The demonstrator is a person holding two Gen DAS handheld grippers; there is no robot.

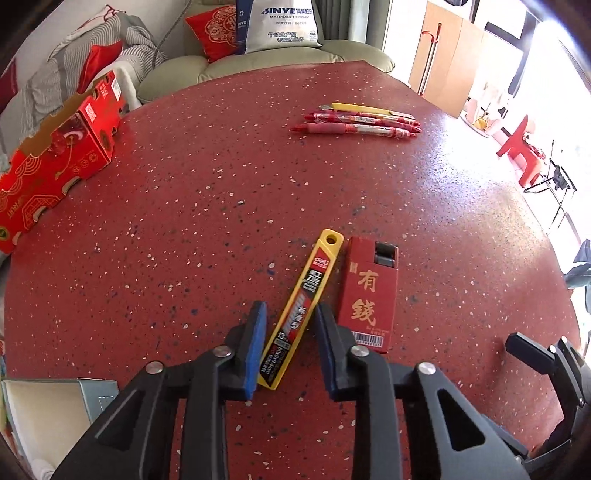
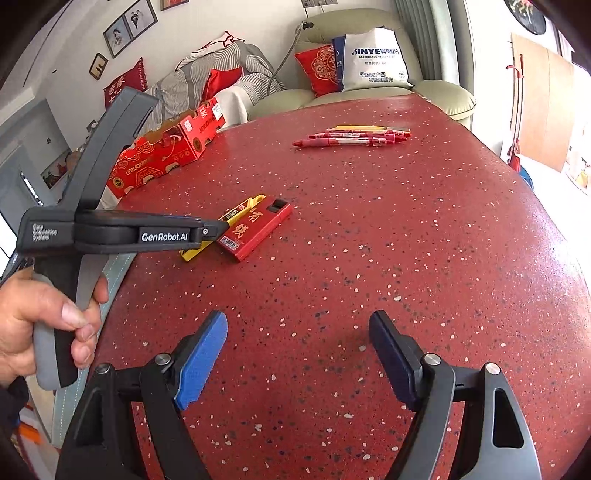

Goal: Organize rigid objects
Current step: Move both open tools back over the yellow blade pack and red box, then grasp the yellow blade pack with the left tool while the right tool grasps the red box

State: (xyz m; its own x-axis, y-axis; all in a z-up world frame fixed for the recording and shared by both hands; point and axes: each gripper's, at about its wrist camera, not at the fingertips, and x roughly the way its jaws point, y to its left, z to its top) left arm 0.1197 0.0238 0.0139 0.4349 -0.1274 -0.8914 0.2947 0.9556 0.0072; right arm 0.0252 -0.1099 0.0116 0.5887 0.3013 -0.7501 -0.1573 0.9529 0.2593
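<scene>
A yellow blade case (image 1: 301, 308) lies on the red speckled table (image 1: 221, 184), next to a small red box with gold characters (image 1: 369, 295). My left gripper (image 1: 290, 308) is open, its blue pads on either side of the case's near end, not clamped. In the right wrist view the left gripper (image 2: 221, 226) hovers over the case (image 2: 236, 216) and red box (image 2: 256, 230). My right gripper (image 2: 297, 325) is open and empty over bare table. Two red pens (image 1: 356, 123) and a yellow utility knife (image 1: 369, 109) lie at the far side.
A long red carton (image 1: 55, 162) sits at the table's left edge. A sofa with red cushions and a white bag (image 1: 280, 26) stands behind the table. A grey-white box (image 1: 51, 402) lies at the near left corner. The other gripper's body (image 1: 546, 369) shows at lower right.
</scene>
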